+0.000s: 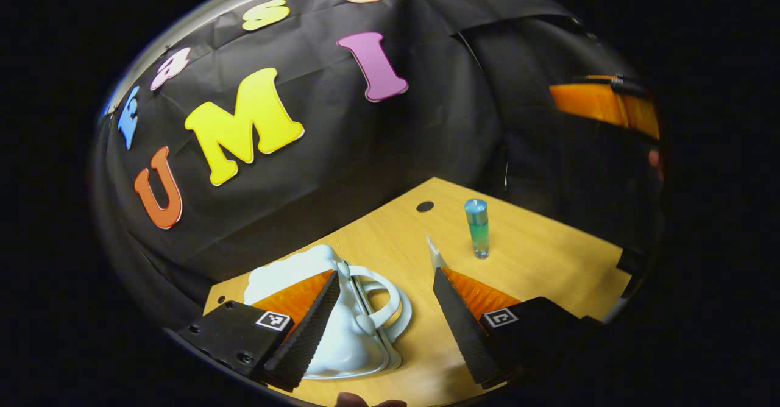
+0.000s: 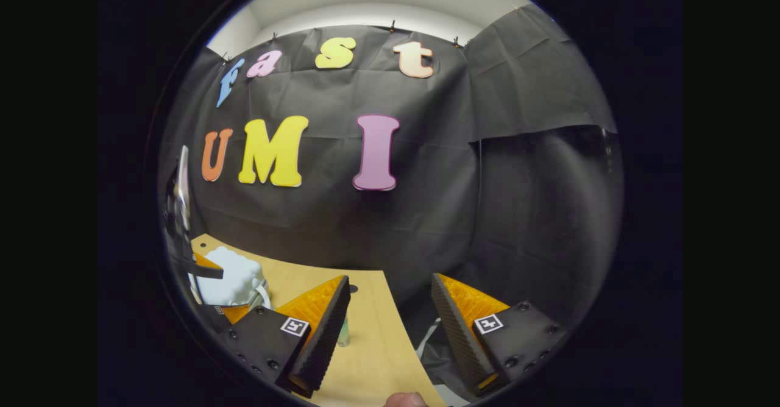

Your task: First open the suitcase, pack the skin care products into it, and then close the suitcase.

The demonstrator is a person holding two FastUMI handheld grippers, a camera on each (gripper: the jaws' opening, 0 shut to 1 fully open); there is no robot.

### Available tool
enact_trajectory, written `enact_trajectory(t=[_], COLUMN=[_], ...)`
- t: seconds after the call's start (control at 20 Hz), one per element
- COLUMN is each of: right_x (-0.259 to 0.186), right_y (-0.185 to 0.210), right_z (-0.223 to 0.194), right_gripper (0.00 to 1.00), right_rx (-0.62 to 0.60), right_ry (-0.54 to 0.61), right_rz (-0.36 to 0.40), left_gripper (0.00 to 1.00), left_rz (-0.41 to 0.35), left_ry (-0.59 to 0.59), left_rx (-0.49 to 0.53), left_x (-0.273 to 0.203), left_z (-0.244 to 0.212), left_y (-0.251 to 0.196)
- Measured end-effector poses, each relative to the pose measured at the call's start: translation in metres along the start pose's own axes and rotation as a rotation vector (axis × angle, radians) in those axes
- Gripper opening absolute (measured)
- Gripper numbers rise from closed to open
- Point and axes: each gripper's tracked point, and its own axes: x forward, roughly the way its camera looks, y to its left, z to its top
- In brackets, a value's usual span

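1. The suitcase point(image 1: 341, 328), a small pale cloud-shaped case with a loop handle, lies shut on the wooden table point(image 1: 548, 261), at about 7 o'clock in the left gripper view.
2. The skin care bottle point(image 1: 477, 227) stands upright on the table at 2 o'clock from the case, well apart.
3. The left gripper point(image 1: 384, 328) hovers wide open, empty, one finger over the case.
4. The right gripper point(image 2: 390, 334) also gapes empty, above the table's edge.
5. Opening appears not yet begun; the next move calls for finding the lid's seam.
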Motion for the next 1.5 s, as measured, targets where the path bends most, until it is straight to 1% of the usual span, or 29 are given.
enact_trajectory(t=[0.1, 0.15, 0.2, 0.25, 0.35, 0.45, 0.55, 0.6, 0.65, 0.7, 0.75, 0.8, 0.85, 0.9, 0.95, 1.0, 1.05, 1.1, 1.15, 1.2, 1.3, 1.4, 1.5], right_x=[0.0, 0.001, -0.001, -0.001, 0.0, 0.0, 0.0, -0.001, 0.0, 0.0, 0.0, 0.0, 0.0, -0.001, -0.001, -0.002, -0.003, -0.004, -0.005, -0.005, -0.006, -0.007, -0.007], right_y=[-0.017, -0.022, -0.027, -0.03, -0.035, -0.041, -0.049, -0.054, -0.057, -0.06, -0.063, -0.064, -0.064, -0.063, -0.061, -0.059, -0.056, -0.052, -0.047, -0.041, -0.03, -0.02, -0.01], right_z=[-0.006, -0.008, -0.009, -0.009, -0.014, -0.018, -0.024, -0.027, -0.029, -0.03, -0.031, -0.031, -0.031, -0.031, -0.031, -0.03, -0.031, -0.03, -0.029, -0.028, -0.021, -0.015, -0.008], right_gripper=[0.8, 0.8, 0.8, 0.78, 0.8, 0.8, 0.8, 0.8, 0.8, 0.8, 0.8, 0.8, 0.8, 0.8, 0.8, 0.8, 0.8, 0.8, 0.8, 0.8, 0.8, 0.8, 0.8], right_rx=[-0.004, -0.016, -0.023, -0.026, -0.028, -0.023, -0.018, -0.01, 0.0, 0.008, 0.014, 0.016, 0.017, 0.018, 0.021, 0.022, 0.023, 0.025, 0.028, 0.03, 0.025, 0.021, 0.013], right_ry=[0.017, 0.022, 0.022, 0.02, 0.027, 0.035, 0.052, 0.061, 0.067, 0.071, 0.073, 0.073, 0.072, 0.073, 0.073, 0.073, 0.072, 0.072, 0.073, 0.072, 0.055, 0.041, 0.025], right_rz=[-0.035, -0.046, -0.053, -0.057, -0.064, -0.074, -0.09, -0.101, -0.112, -0.122, -0.13, -0.136, -0.139, -0.14, -0.14, -0.138, -0.135, -0.131, -0.123, -0.114, -0.1, -0.086, -0.072], left_gripper=[0.98, 0.98, 0.96, 0.96, 0.94, 0.89, 0.84, 0.78, 0.76, 0.7, 0.67, 0.59, 0.54, 0.46, 0.43, 0.34, 0.3, 0.23, 0.2, 0.15, 0.11, 0.07, 0.05], left_rz=[-0.007, -0.01, -0.012, -0.011, 0.004, 0.009, 0.009, 0.01, 0.006, 0.004, -0.006, -0.012, -0.023, -0.029, -0.037, -0.039, -0.034, -0.028, -0.027, -0.023, -0.001, 0.024, 0.052], left_ry=[0.06, 0.067, 0.101, 0.125, 0.218, 0.273, 0.289, 0.297, 0.309, 0.32, 0.332, 0.341, 0.353, 0.358, 0.359, 0.36, 0.356, 0.35, 0.347, 0.348, 0.334, 0.285, 0.247], left_rx=[0.125, 0.19, 0.252, 0.303, 0.385, 0.458, 0.532, 0.562, 0.589, 0.61, 0.624, 0.634, 0.64, 0.642, 0.637, 0.633, 0.633, 0.634, 0.631, 0.617, 0.559, 0.496, 0.447], left_x=[0.013, 0.022, 0.028, 0.035, 0.045, 0.056, 0.064, 0.067, 0.069, 0.073, 0.076, 0.078, 0.079, 0.078, 0.078, 0.077, 0.077, 0.074, 0.073, 0.071, 0.062, 0.051, 0.042], left_z=[-0.016, -0.022, -0.032, -0.041, -0.065, -0.079, -0.082, -0.084, -0.086, -0.087, -0.089, -0.09, -0.092, -0.092, -0.092, -0.092, -0.091, -0.088, -0.086, -0.084, -0.075, -0.056, -0.04], left_y=[-0.003, -0.001, 0.0, 0.002, 0.007, 0.009, 0.008, 0.008, 0.007, 0.006, 0.005, 0.004, 0.002, 0.001, -0.001, -0.003, -0.003, -0.004, -0.003, -0.001, 0.007, 0.024, 0.042])
